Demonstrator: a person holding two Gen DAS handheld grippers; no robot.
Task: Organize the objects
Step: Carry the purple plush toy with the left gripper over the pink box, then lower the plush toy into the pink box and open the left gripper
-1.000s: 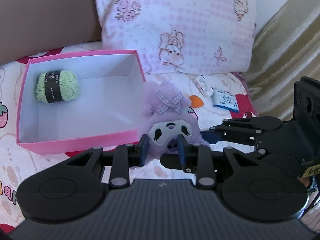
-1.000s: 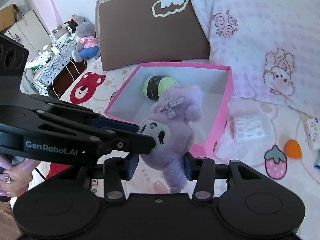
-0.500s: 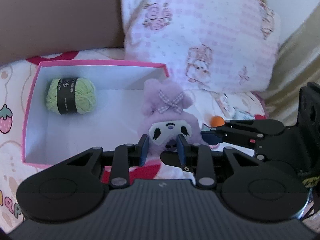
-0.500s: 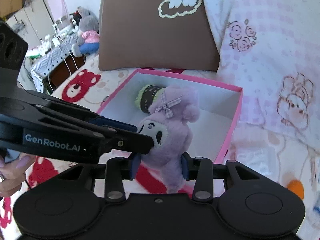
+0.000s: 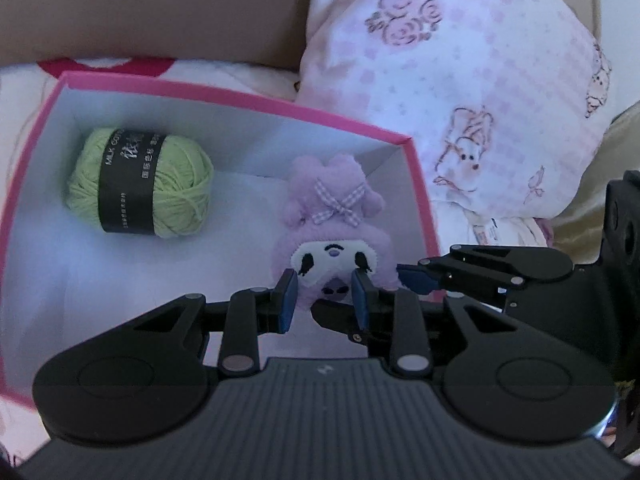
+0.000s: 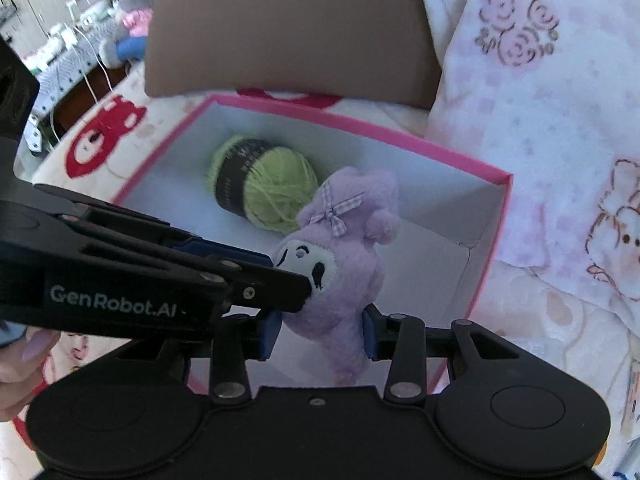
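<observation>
Gripping the purple plush toy (image 5: pixel 332 236) from two sides, both claws held it together over the pink box (image 5: pixel 224 94). The left gripper (image 5: pixel 323 295) was pinched narrow on the toy's lower face, its blue pads pressing the white muzzle, while the right gripper (image 6: pixel 318 330) stood somewhat wider, its jaws, which had just been closing further, clamped around the toy's body lower down. From the right wrist view the left gripper's black finger crossed in front of the toy's face, hiding part of it. The toy hung inside the box's opening toward the right-hand wall, its gingham bow pointing away from the cameras; whether it touched the box floor could not be told. Deeper in the box, near the far left corner, lay a green yarn ball (image 5: pixel 140 188) with a black band, apart from the toy. Beyond the box stood a brown cushion (image 6: pixel 288 28) and a pink patterned pillow (image 5: pixel 460 80).
</observation>
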